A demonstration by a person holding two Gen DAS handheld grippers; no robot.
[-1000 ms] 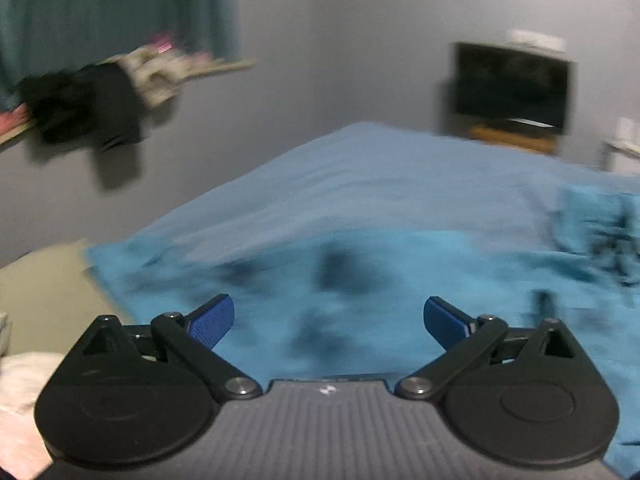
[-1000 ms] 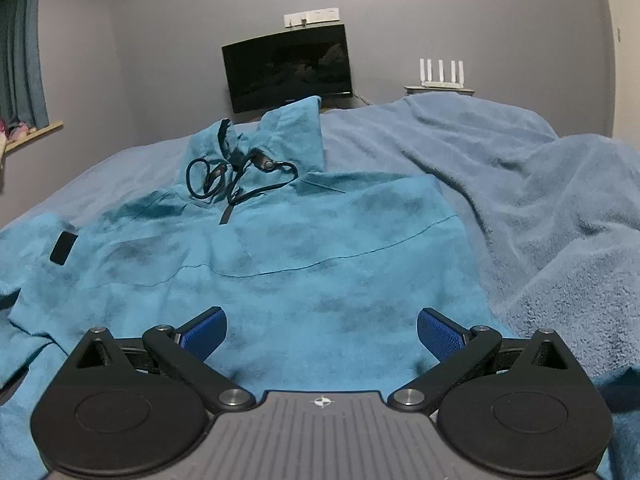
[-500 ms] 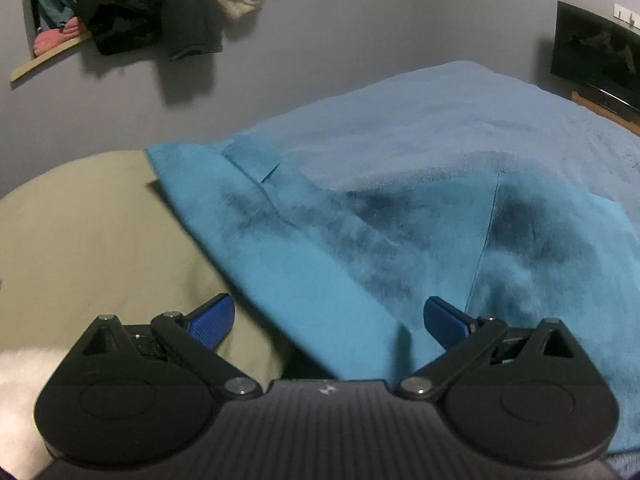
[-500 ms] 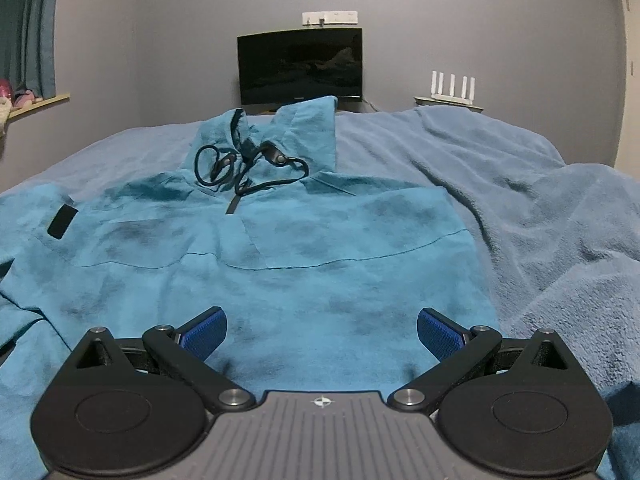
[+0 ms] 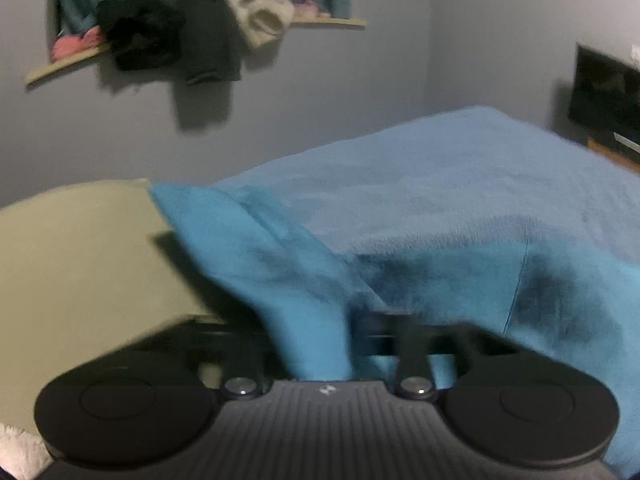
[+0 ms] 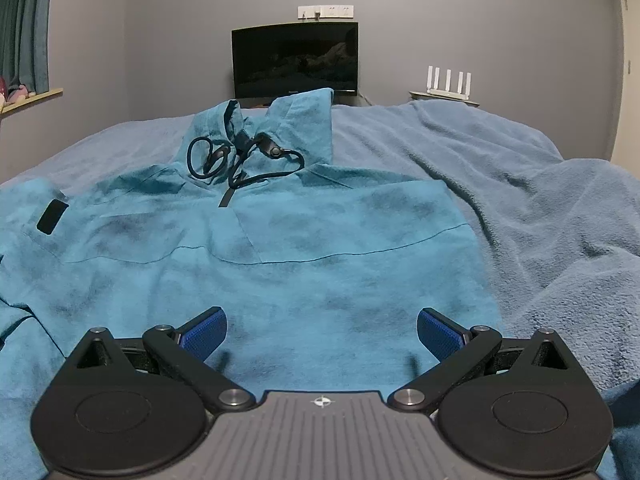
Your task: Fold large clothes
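Observation:
A large teal hooded top (image 6: 280,248) lies spread face up on the blue blanket (image 6: 540,208), hood and dark drawstrings (image 6: 240,156) at the far end. My right gripper (image 6: 320,332) is open and empty, low over the top's lower part. In the left wrist view my left gripper (image 5: 316,344) is shut on a fold of the teal top's edge (image 5: 256,248), which rises between the closed fingers; the pads are hidden by cloth.
A beige sheet (image 5: 80,248) lies left of the garment. A wall shelf (image 5: 200,28) holds dark and pale clothes. A dark screen (image 6: 294,60) and a white router (image 6: 448,80) stand beyond the bed. Blanket folds bunch at right.
My left gripper has closed on the teal top's edge; half a second ago it was open above it. The right gripper has dipped slightly and stayed open.

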